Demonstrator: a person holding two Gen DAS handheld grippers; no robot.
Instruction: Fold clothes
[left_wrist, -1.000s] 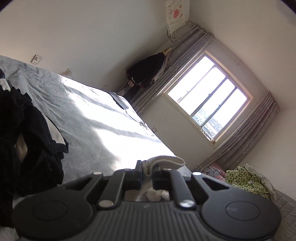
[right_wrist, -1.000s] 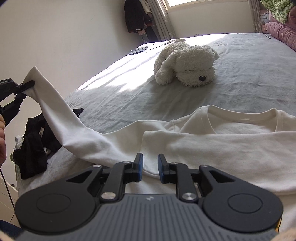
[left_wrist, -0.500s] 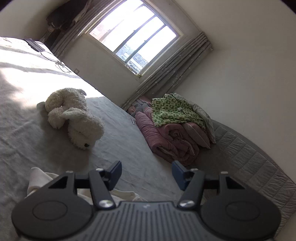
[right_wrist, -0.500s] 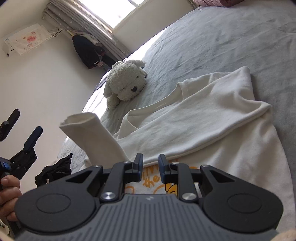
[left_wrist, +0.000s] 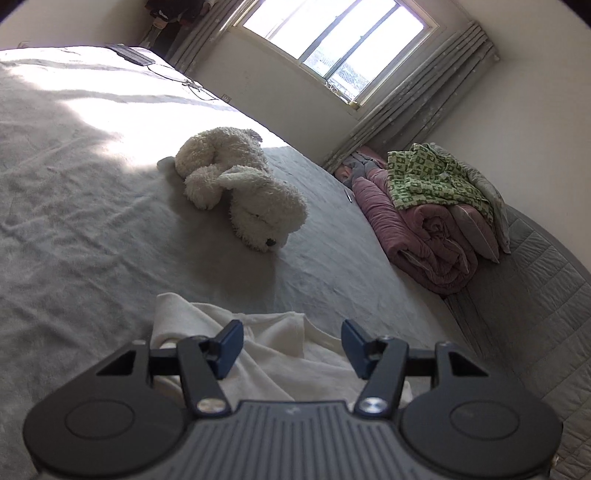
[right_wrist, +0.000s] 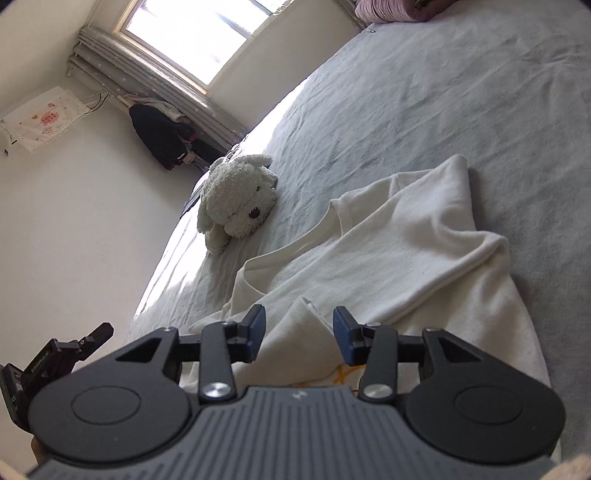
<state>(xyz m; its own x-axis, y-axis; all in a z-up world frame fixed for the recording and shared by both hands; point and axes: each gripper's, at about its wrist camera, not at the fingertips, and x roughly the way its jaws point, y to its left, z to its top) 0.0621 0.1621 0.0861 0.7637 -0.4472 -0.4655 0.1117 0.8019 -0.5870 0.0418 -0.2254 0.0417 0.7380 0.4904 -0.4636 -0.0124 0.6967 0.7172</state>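
A white long-sleeved top (right_wrist: 388, 258) lies on the grey bed, sleeves folded across its body, with a yellow print showing near its lower edge. My right gripper (right_wrist: 299, 334) is open just above a folded sleeve cuff (right_wrist: 306, 321), holding nothing. In the left wrist view my left gripper (left_wrist: 291, 345) is open too, hovering over rumpled white cloth of the top (left_wrist: 266, 343). The left gripper's body (right_wrist: 55, 362) shows at the lower left of the right wrist view.
A white plush dog (left_wrist: 243, 192) (right_wrist: 236, 199) lies on the grey bedsheet (left_wrist: 74, 221) beyond the top. Pink quilts with a green patterned cloth (left_wrist: 436, 206) are piled at the bed's far side. A window (left_wrist: 332, 40) with curtains faces the bed.
My left gripper let go of the sleeve it held up a second ago and swung over the top. The sleeve now lies folded on the body. My right gripper opened from shut.
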